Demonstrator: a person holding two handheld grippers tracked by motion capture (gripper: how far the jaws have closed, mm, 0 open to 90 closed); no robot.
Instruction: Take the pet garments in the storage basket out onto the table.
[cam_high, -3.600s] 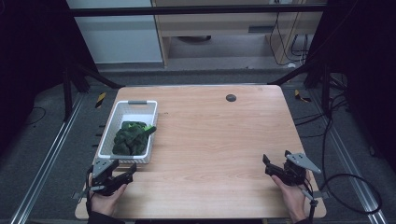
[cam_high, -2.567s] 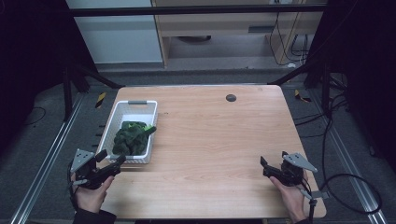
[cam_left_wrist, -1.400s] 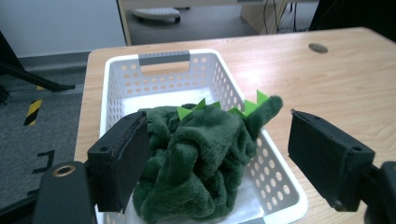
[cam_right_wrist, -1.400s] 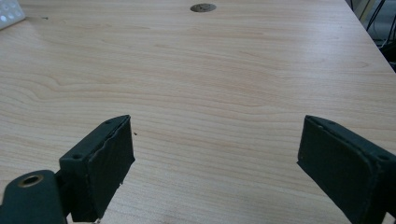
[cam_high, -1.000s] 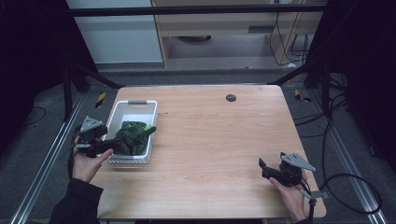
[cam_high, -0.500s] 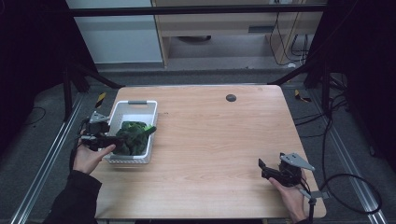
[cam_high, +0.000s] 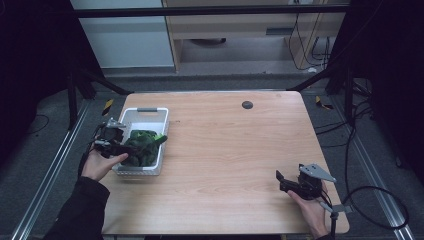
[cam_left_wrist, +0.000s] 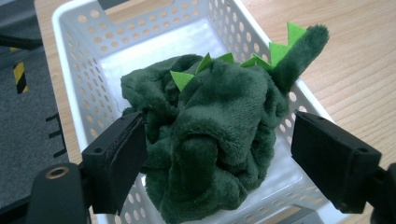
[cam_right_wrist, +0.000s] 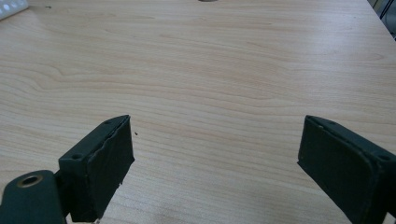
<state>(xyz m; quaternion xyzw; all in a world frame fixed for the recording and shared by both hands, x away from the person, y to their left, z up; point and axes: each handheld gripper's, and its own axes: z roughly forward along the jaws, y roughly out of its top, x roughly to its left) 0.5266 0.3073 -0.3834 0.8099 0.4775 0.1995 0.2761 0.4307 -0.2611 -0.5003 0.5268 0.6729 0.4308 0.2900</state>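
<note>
- Plush toy (cam_left_wrist: 210, 135), dark green with bright green felt spikes (cam_left_wrist: 224, 58), bunched up inside white perforated basket (cam_left_wrist: 84, 60); one fuzzy limb (cam_left_wrist: 301, 49) sticking up over the basket's rim toward the wood.
- Seen in the high view as a dark green heap (cam_high: 141, 147) filling the nearer half of the basket (cam_high: 147, 115).
- Left gripper (cam_left_wrist: 219, 154) reaching in over the basket's side, jaws released and spread wide on either side of the toy; one pad (cam_left_wrist: 119, 163) brushing the plush, the other standing apart from it.
- Left gripper (cam_high: 131, 148) held in the left hand (cam_high: 100, 162) at the counter's left edge, dark sleeve (cam_high: 80, 210) behind it.
- Basket resting near the left side of the wooden counter (cam_high: 225, 150).
- Right gripper (cam_high: 278, 180) low over the counter's near right corner, well apart from the basket, held by the right hand (cam_high: 312, 212).
- Right gripper (cam_right_wrist: 215, 158) jaws released, gaping over bare wood, grasping nothing.
- Small dark round spot (cam_high: 247, 104) near the counter's far edge.
</note>
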